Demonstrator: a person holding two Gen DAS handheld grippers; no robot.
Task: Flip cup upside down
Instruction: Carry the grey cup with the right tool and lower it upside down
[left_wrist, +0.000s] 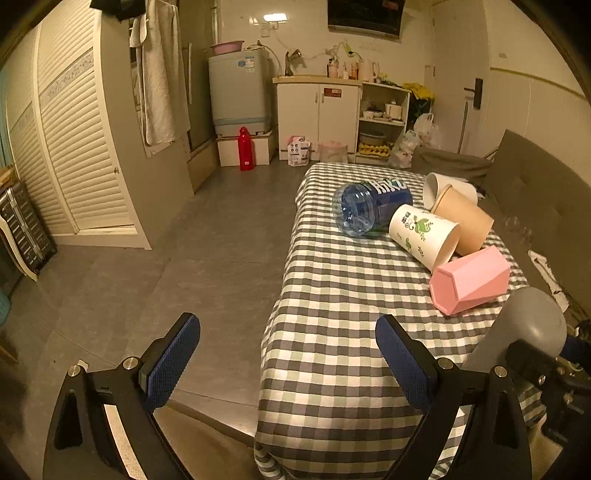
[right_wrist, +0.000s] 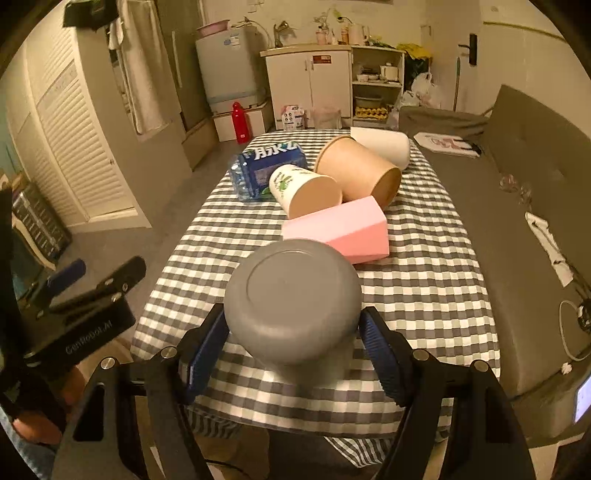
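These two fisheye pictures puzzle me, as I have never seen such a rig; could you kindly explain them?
A person holds a two-finger gripper in each hand, each carrying a forward-looking camera. The left view shows the left gripper open and empty beside the checked table. The right view shows the right gripper with its blue pads on either side of a grey cup, bottom toward the camera. Behind it lie a pink cup, a leaf-printed paper cup, a tan cup, a white cup and a blue bottle, all on their sides.
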